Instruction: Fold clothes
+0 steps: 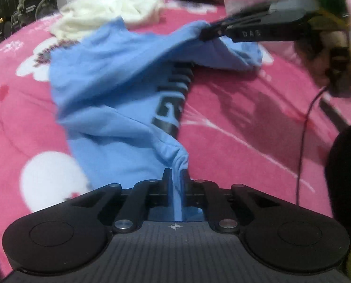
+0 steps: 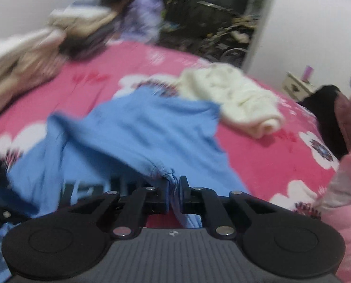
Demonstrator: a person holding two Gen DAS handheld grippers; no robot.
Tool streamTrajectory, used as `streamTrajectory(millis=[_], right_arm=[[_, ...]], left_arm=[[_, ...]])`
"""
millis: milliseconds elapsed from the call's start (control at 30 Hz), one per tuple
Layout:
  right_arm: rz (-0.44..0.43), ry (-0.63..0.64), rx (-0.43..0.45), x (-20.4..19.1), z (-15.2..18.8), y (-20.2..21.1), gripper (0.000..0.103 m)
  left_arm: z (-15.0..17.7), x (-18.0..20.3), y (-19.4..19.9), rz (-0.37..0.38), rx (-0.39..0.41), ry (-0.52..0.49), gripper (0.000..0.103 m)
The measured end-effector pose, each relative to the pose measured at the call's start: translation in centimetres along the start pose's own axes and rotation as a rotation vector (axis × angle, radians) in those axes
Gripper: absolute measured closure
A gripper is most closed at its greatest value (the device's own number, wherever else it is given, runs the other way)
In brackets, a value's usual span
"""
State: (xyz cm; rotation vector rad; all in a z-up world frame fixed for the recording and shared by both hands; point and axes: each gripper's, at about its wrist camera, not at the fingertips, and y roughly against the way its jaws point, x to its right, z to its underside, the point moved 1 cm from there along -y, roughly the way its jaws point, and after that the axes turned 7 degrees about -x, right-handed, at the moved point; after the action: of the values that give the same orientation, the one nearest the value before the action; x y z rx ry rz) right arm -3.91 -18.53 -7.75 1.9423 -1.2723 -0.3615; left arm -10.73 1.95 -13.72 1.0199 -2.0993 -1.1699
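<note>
Two handheld grippers pinch a light blue T-shirt (image 1: pixel 118 99) above a pink flowered bedspread (image 1: pixel 234 122). The left gripper (image 1: pixel 176 174) is clamped on one bunched edge; the right gripper (image 1: pixel 204 34) is clamped on another, lifting it. A cream garment (image 2: pixel 232 99) lies just behind the shirt.

Indoor artificial light, moderately bright, flat. Soft shadows of the tool fall on the pink flowered bedspread (image 1: pixel 246 108), left wrist view. Green indicator glare at that view's top right corner. Strong fisheye bending at the edges, dark corners in the right wrist view. Motion blur smears the light blue cotton garment (image 2: pixel 151 122) and background there; dark window beyond.
</note>
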Motion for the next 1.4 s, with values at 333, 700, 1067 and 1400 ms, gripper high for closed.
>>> streamTrajectory(millis=[333, 700, 1067, 1400], right_arm=[[-0.034, -0.142, 0.034, 3.3, -4.5, -4.7, 0.094], [-0.016, -0.292, 0.018, 4.5, -3.7, -9.3, 0.094], [-0.073, -0.406, 0.085, 5.4, -1.5, -8.7, 0.094], [-0.071, -0.418, 0.112, 5.4, -1.1, -8.9, 0.093]], left_arm=[[1.2, -8.7, 4.7, -0.139, -0.009, 0.229, 0.097], [-4.7, 2.1, -4.0, -0.063, -0.079, 0.049, 0.068], [-5.3, 2.5, -3.1, -0.022, -0.09, 0.197, 0.053], [-4.6, 2.1, -2.8, -0.158, -0.051, 0.315, 0.086]])
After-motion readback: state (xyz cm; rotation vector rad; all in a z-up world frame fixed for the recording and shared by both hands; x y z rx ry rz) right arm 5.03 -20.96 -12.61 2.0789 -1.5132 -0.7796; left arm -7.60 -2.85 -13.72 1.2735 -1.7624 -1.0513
